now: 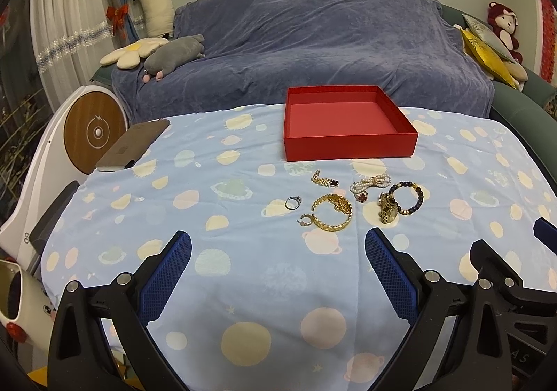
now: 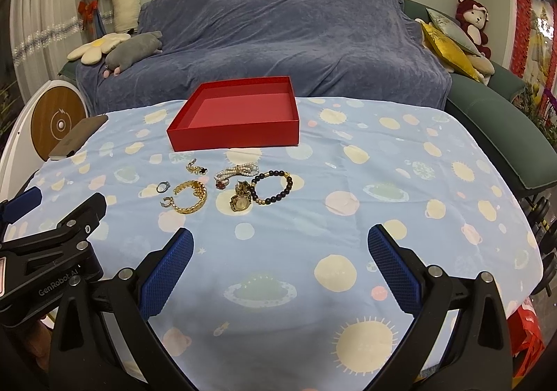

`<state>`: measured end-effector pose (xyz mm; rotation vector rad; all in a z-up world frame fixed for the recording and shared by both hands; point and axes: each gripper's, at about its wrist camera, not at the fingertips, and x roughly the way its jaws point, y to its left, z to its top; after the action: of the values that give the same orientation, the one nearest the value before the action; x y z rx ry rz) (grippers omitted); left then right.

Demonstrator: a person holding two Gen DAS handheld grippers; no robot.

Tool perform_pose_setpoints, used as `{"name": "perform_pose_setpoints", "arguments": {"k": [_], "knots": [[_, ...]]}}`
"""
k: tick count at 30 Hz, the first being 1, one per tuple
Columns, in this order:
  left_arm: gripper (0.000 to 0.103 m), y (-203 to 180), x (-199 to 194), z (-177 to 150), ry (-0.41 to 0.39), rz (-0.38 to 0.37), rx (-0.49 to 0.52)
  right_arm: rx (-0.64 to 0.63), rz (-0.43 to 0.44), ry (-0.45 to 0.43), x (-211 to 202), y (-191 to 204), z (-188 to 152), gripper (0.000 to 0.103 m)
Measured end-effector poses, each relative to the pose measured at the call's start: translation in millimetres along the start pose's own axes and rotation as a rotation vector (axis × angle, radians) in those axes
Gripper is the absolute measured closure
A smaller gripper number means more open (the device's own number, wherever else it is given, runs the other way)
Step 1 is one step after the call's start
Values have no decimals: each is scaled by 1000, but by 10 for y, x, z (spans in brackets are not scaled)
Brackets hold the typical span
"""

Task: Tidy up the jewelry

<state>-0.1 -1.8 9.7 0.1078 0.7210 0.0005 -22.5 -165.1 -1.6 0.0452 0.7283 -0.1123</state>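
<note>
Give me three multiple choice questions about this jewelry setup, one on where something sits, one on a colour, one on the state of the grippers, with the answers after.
1. Where does the gold watch lie?
A. Inside the box
B. On the tablecloth, beside the dark bead bracelet
C. On the sofa

2. What colour is the box?
A. Red
B. Green
C. White

3. How are the two grippers?
A. Both shut on jewelry
B. Left holds the silver ring
C. Both open and holding nothing

Answers:
1. B, the watch rests on the tablecloth next to the dark bead bracelet, nearer the camera than the box.
2. A, its walls and floor are red, and nothing lies inside.
3. C, the left gripper and right gripper each show spread fingers with only cloth between them; the silver ring lies on the cloth.
</note>
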Motion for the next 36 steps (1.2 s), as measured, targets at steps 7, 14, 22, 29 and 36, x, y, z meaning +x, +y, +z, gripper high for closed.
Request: {"name": "perform_pose_setpoints", "arguments": {"k": [7,14,22,29,36], "knots": [[6,6,1,9,6,-2,-3,0,1,-1,-10,-2,11,5],[6,3,15,14,5,-2,-5,-1,0,-3,-15,2,14,5],[6,18,7,6,4,-3,-3,0,0,-4,-16,5,12,5],[6,17,6,4,5,-4,-4,-1,0,-5,-17,5,11,5],[6,16,5,3,5,-4,-4,-1,0,-5,-20,8,12,5]]}}
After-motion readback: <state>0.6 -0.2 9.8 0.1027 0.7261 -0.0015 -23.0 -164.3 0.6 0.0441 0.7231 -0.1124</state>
